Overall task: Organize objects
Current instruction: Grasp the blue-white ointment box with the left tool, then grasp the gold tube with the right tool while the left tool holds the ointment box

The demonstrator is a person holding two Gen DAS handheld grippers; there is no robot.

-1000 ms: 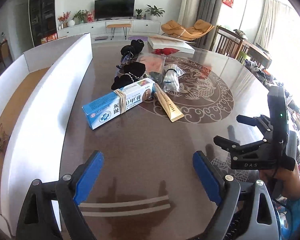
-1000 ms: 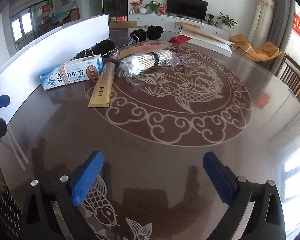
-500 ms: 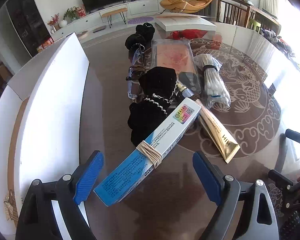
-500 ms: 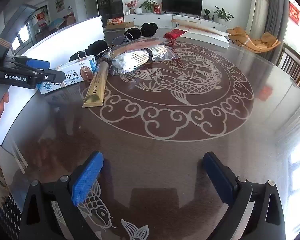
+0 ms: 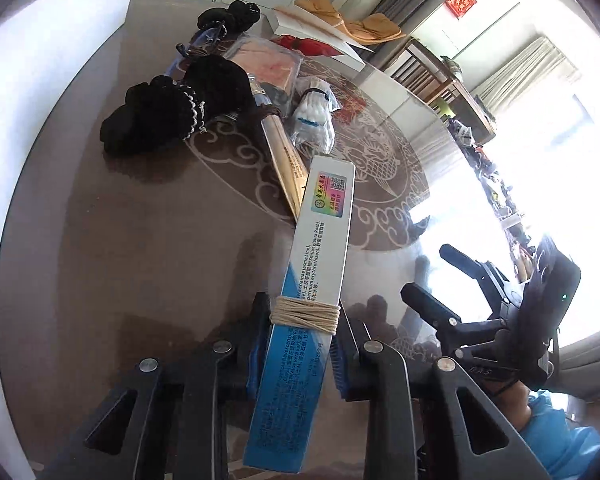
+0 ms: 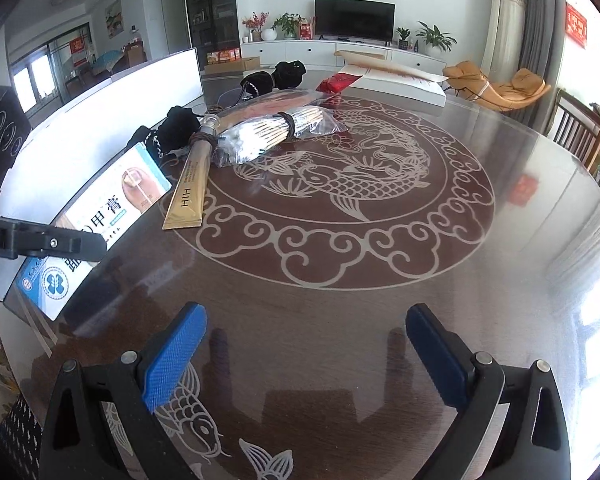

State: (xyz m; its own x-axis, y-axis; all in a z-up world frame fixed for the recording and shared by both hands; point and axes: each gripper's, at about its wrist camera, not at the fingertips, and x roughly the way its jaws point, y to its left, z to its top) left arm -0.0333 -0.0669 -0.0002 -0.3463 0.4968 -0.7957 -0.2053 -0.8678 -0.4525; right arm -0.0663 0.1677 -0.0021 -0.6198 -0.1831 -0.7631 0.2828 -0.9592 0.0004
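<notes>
the left hand-held gripper (image 5: 296,360) is clamped on the near half of the blue-and-white box (image 5: 308,300), whose long axis runs away along its fingers above the counter (image 5: 140,248), while the right hand-held gripper (image 6: 304,360) hangs open, well apart to the right.

Glossy glass-smooth bench (image 6: 380,320), pale etched pattern, strong reflections. Printed cardboard box (image 5: 312,280), satin finish, bound with rough twine (image 5: 305,314). At 11 o'clock, matt black fuzzy cloth pouch (image 5: 172,112). Beyond box, gold glossy tube (image 6: 188,196). Crinkly clear plastic bag (image 6: 268,132). Blue knurled rubbery claw pads (image 6: 172,360), matt black plastic frame.
</notes>
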